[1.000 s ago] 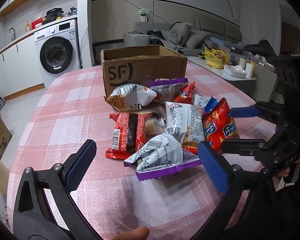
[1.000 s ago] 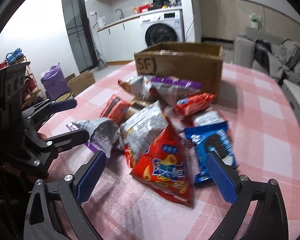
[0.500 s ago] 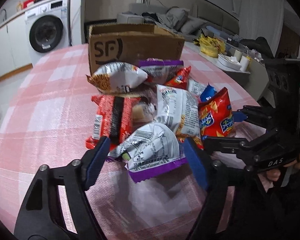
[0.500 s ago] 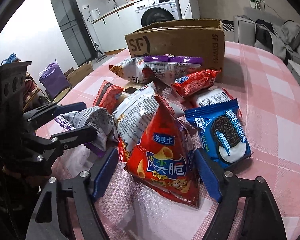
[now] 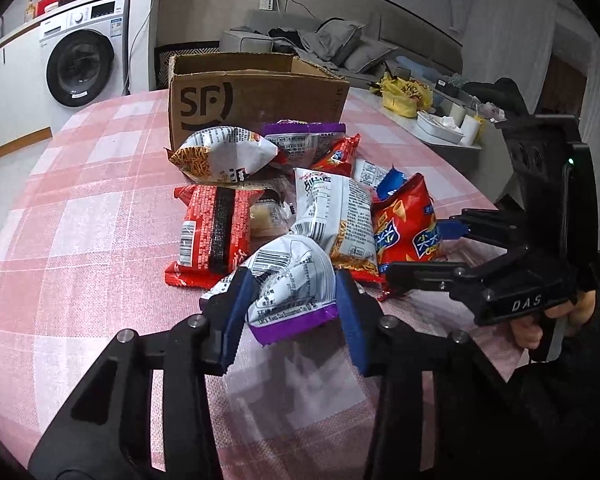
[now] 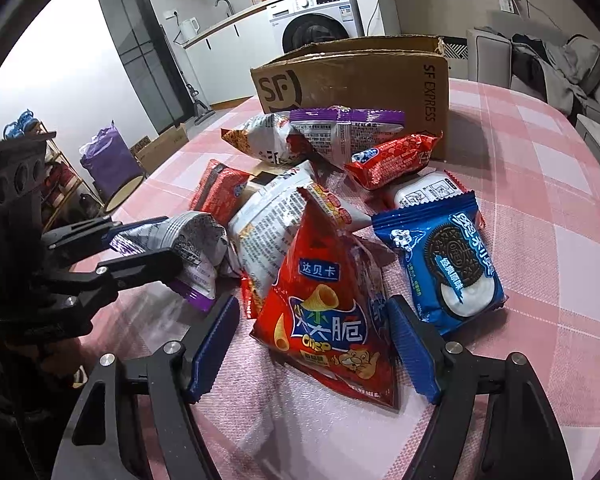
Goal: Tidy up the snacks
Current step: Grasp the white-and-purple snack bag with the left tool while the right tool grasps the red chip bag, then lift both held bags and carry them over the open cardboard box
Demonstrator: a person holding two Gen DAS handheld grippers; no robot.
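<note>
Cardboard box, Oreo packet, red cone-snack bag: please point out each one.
Cardboard box [image 5: 236, 108], left wrist view, front wall.
Oreo packet [image 6: 444, 256], right wrist view, printed face.
Red cone-snack bag [image 6: 324, 312], right wrist view, front panel.

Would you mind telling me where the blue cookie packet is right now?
In the right wrist view, the blue cookie packet lies flat on the tablecloth, right of the red cone-snack bag.

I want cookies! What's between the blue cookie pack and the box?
In the right wrist view, a white packet and a small red packet lie between the cookie pack and the box.
</note>
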